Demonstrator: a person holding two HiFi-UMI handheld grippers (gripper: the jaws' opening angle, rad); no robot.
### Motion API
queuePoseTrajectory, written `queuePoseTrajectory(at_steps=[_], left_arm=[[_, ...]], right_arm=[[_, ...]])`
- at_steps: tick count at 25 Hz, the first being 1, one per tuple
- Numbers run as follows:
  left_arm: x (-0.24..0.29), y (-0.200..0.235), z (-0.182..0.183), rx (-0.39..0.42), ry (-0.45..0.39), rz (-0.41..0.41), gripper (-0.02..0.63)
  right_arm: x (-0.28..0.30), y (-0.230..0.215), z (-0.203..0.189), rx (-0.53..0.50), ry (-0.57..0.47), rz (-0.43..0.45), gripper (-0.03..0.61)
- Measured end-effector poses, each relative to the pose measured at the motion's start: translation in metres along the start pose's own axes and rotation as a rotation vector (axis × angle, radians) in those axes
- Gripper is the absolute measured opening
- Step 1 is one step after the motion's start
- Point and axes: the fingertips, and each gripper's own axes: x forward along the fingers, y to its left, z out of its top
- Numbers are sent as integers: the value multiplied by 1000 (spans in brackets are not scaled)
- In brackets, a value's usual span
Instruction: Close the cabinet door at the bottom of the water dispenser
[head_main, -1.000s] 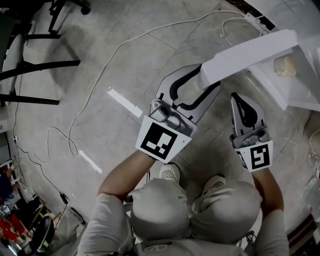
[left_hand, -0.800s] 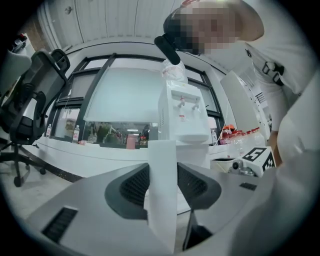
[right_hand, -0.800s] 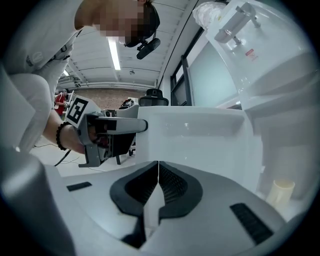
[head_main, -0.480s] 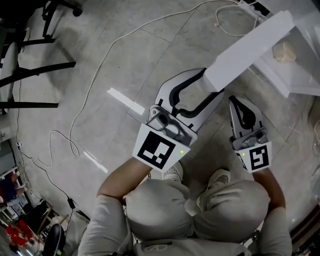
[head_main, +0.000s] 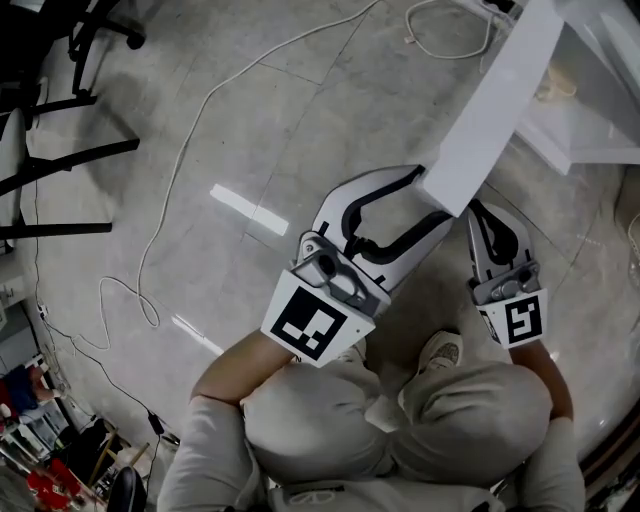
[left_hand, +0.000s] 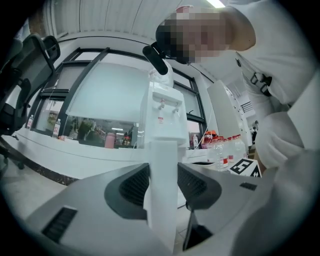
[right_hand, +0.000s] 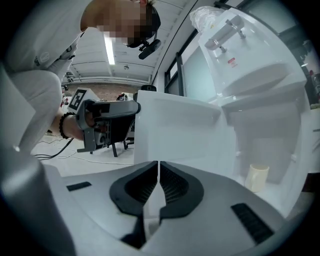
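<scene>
Where cabinet door (head_main: 495, 110) ajar, cup (right_hand: 257, 177) inside.

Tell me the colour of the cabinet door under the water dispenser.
Plain white; the cabinet door shows best in the head view.

An office: desk chair (left_hand: 22, 70), glass partitions (left_hand: 105, 90), water dispenser (left_hand: 162, 107)

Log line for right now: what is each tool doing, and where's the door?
left tool: clamped on cabinet door edge | right tool: shut, empty | door: partly open | inside: cup
</scene>
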Motion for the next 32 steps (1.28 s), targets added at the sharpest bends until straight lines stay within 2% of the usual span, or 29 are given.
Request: queuePoseTrajectory(at_steps=[5,17,21,28,32], left_arm=[[5,-15,-1,5,-3,-38,184],[19,-49,0,63,-24,-145,184],[27,-65,-3,86,-25,-198,156],[41,-83,-6,58,-39,-273,150],[48,-94,-6,48,-46,-306,150]], right_arm=[[-22,-5,-7,24,6,-43,18],[-42,-7,-23,28,28,-39,22],[-45,-4,-28,22,41,-31,68],[-45,2,-31,16,65,-24,151],[-45,-2,-31,47,58,-48,175]])
